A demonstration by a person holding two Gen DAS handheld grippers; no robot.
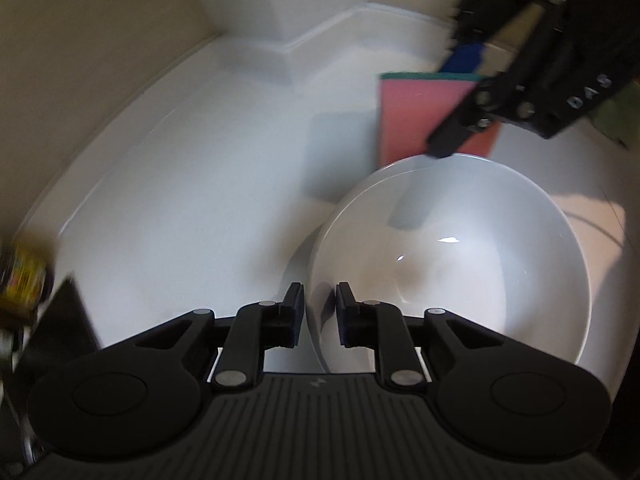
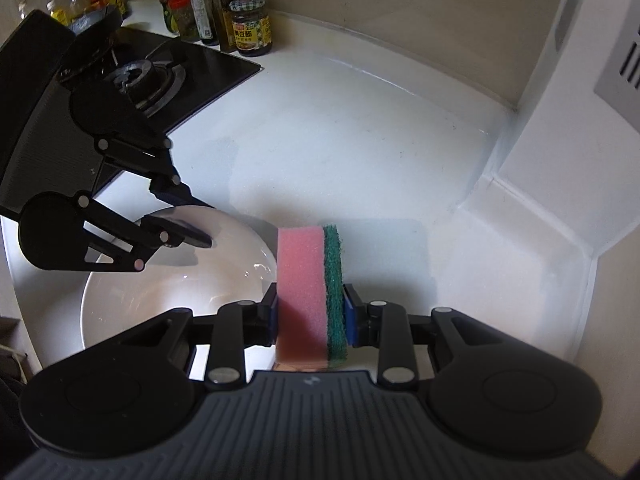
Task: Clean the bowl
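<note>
White kitchen surface (image 2: 360, 152) carries a bowl (image 1: 448, 256); left tongs (image 1: 320, 312) straddle its rim, parted; right tongs (image 2: 310, 316) clamp a sponge (image 2: 308, 280).

A home kitchen; gas hob (image 2: 148, 76) in a white counter (image 2: 360, 152); sauce jars (image 2: 250, 26) and oil bottles (image 2: 224, 4) by the wall

White empty bowl (image 1: 460, 264) on counter beside pink-green sponge (image 2: 310, 280).

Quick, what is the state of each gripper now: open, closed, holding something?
Left gripper: jaws straddle the rim of the white bowl, with a gap to both pads; open, not gripping.
Right gripper: closed on the pink and green sponge.
</note>
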